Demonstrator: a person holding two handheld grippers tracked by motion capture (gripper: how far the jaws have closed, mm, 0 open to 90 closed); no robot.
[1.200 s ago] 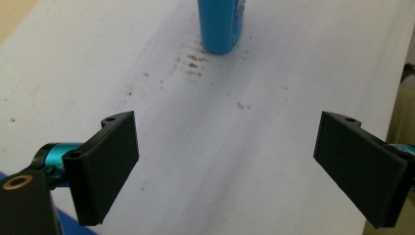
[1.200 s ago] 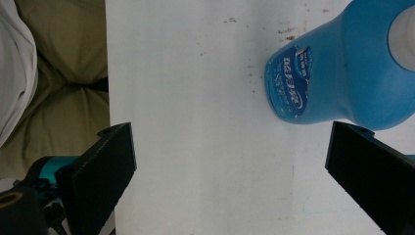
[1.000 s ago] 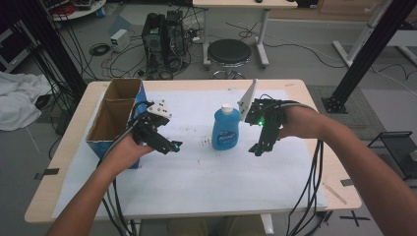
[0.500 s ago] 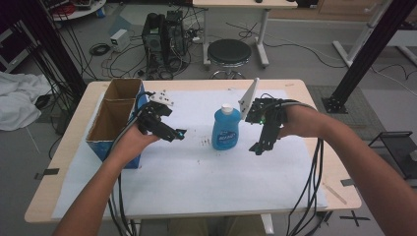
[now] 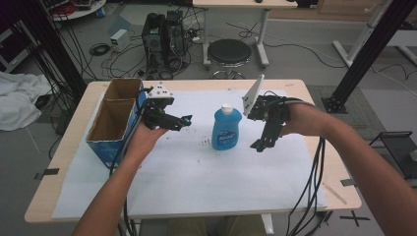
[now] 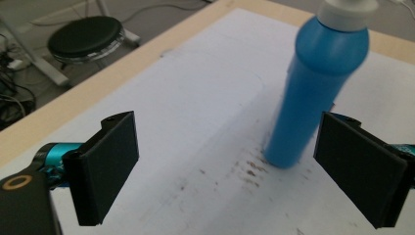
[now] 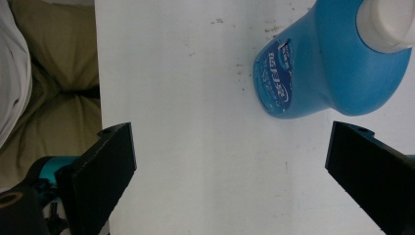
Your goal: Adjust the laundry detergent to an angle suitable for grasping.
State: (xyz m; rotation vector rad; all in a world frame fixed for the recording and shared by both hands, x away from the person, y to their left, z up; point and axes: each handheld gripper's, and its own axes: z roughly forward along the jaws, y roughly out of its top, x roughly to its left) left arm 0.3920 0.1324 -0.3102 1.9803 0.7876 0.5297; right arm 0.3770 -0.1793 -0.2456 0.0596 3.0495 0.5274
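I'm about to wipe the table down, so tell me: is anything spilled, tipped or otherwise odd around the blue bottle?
The blue bottle stands upright with its white cap on. The one oddity is a scatter of small dark specks on the white sheet by its base; whether they are stains or crumbs is unclear. No pooled liquid shows.

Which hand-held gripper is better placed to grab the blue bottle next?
Probably the left hand-held gripper: its open jaws point level at the upright blue bottle. The right hand-held gripper points down beside it.
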